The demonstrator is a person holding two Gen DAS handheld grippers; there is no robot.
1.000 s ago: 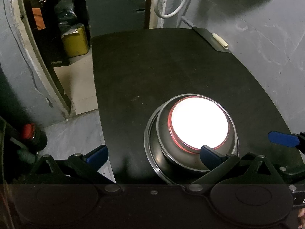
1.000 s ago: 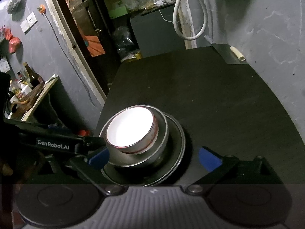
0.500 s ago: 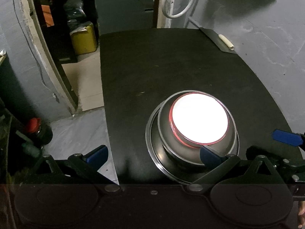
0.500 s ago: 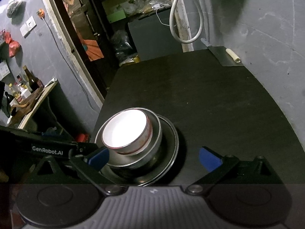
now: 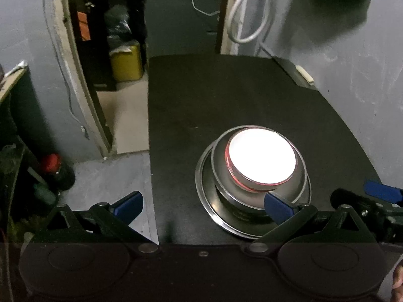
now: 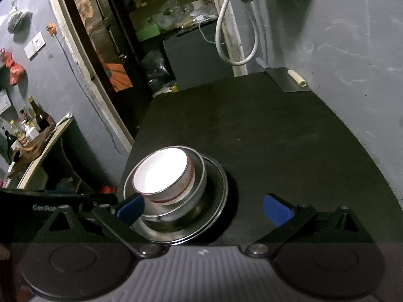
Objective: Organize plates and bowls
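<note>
Both claws, left gripper and right gripper, hung released as I backed them from the white bowl nested in the steel bowl on the plate, so stacking looked done.

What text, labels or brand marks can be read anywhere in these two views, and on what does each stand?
"GenRob": white lettering on the side of the left gripper in the right wrist view; the rest is cut off by the right gripper's arm.
Bottles on the side shelf: labels too small to read.
White bowl, steel bowl, steel plate: no text visible.
</note>
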